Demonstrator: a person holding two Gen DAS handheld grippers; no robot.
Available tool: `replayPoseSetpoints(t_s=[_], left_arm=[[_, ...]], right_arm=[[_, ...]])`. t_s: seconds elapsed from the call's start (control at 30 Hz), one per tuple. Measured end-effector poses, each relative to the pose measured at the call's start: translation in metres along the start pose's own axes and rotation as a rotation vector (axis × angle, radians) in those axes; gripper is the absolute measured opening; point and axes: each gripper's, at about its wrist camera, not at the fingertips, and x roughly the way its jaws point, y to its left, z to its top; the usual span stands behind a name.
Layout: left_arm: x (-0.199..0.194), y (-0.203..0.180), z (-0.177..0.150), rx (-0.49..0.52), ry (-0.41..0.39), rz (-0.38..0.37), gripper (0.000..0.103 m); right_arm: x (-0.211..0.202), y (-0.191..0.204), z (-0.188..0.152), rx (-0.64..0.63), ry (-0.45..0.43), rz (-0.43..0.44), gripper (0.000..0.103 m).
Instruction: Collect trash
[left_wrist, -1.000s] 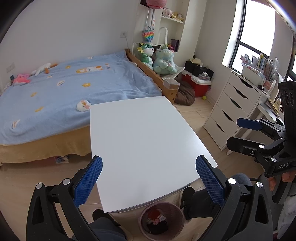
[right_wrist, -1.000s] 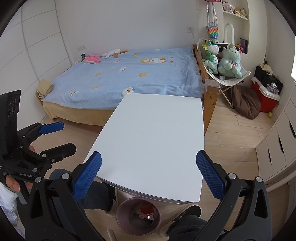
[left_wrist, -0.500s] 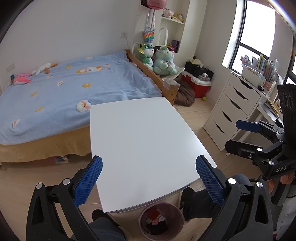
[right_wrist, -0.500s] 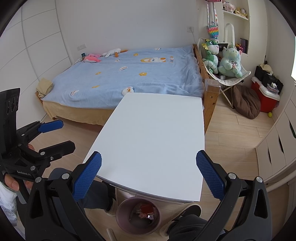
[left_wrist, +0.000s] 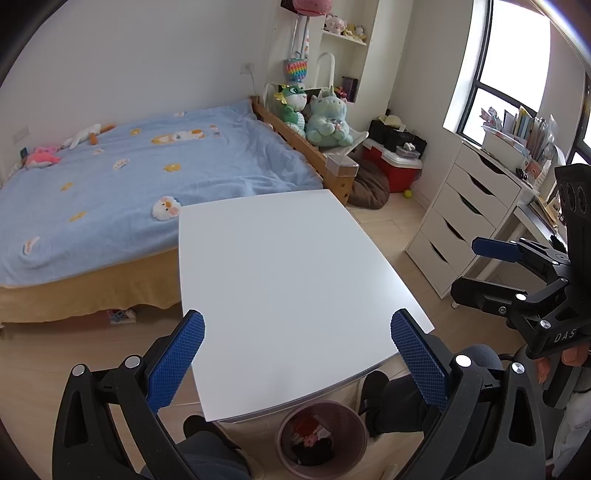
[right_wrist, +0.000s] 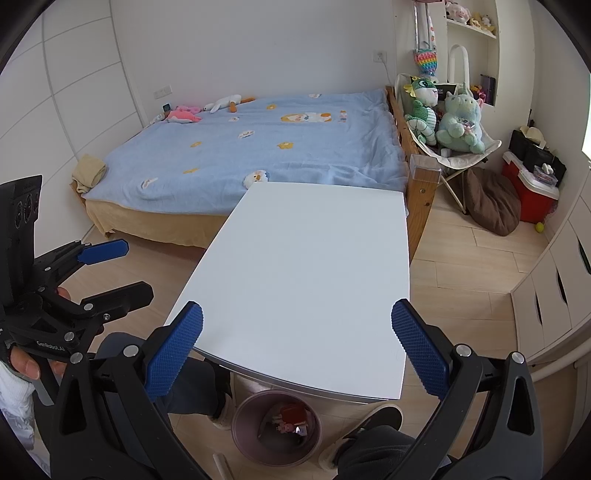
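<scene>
A mauve trash bin (left_wrist: 322, 437) (right_wrist: 276, 428) stands on the floor under the near edge of the white table (left_wrist: 280, 280) (right_wrist: 310, 280), with colourful scraps inside it. The tabletop is bare. My left gripper (left_wrist: 297, 363) hovers open above the table's near edge, nothing between its blue pads. My right gripper (right_wrist: 297, 356) is open too, at much the same height over the near edge. Each gripper shows in the other's view: the right one (left_wrist: 476, 269) far right, the left one (right_wrist: 125, 271) far left, both with fingers spread.
A blue-covered bed (left_wrist: 122, 184) lies beyond the table. White drawers (left_wrist: 458, 218) stand at the right, with a red cooler (left_wrist: 391, 168), brown cushion (left_wrist: 369, 181) and plush toys (left_wrist: 327, 118) near the bed's corner. A person's legs and shoes (right_wrist: 369, 435) flank the bin.
Both grippers have barely shifted; each stays open over the table's near edge.
</scene>
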Motion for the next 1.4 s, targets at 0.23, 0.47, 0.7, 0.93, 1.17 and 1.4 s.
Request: replayPoseSetpoints(t_s=[0.23,0.47,0.7,0.93,1.17,1.4], left_arm=[[0.0000,0.0000,-0.0001,0.000,0.000,-0.001,0.097],[0.0006,-0.0004,-0.0018,0.000,0.003,-0.004,0.097],[0.0007,-0.0013,-0.0025,0.000,0.003,-0.005,0.097],[0.0028,-0.0028,-0.0038,0.000,0.006,-0.004,0.097],[0.0030,-0.0029,-0.0039,0.001,0.005,-0.005,0.097],[0.0050,-0.0078,-0.0063,0.017,0.007,0.011,0.097]], right_arm=[[0.0013,0.0010,-0.0033,-0.002,0.000,0.002,0.100],[0.0045,0.0042,-0.0090,-0.001,0.005,0.005,0.100],[0.0049,0.0049,-0.0101,-0.001,0.005,0.005,0.100],[0.0052,0.0042,-0.0086,0.000,0.006,0.005,0.100],[0.0050,0.0040,-0.0082,0.000,0.006,0.005,0.100],[0.0050,0.0047,-0.0104,0.001,0.006,0.006,0.100]])
